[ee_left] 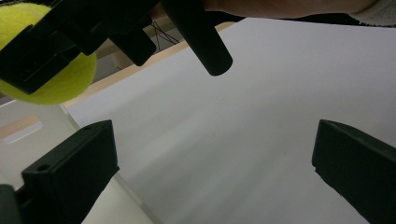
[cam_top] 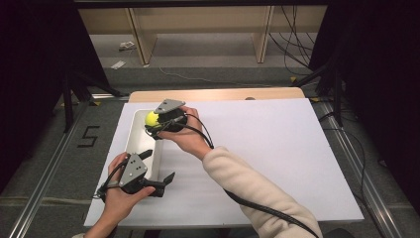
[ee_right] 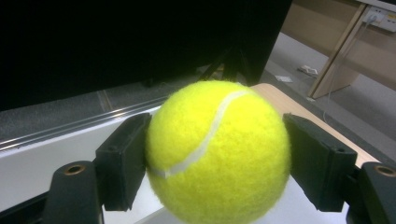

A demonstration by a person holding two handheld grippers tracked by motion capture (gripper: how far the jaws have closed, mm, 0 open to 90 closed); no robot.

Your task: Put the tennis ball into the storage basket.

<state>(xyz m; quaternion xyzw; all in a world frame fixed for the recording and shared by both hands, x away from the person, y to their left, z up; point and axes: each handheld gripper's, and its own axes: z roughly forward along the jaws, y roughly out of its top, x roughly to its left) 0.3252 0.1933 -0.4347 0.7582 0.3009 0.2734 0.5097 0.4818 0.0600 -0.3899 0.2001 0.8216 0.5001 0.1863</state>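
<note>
One fuzzy yellow tennis ball (ee_right: 217, 151), pinched between both jaws of right gripper (cam_top: 157, 122), held above the far end of one white rectangular plastic bin (cam_top: 132, 139). Left gripper (cam_top: 157, 171) at 6 o'clock from ball, jaws spread, empty, straddling bin's near-right wall. One white sheet-covered table (cam_top: 277, 148).

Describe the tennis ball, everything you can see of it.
The tennis ball is bright yellow-green with a fuzzy felt surface and one curved white seam across its front. It looks whole and round. The right hand-held gripper clamps it between its two black jaws, one pressed on each side. In the high view the ball is held above the far end of the white bin, not resting in it. Nothing but the jaws touches it. The left gripper view shows it at upper left.
</note>
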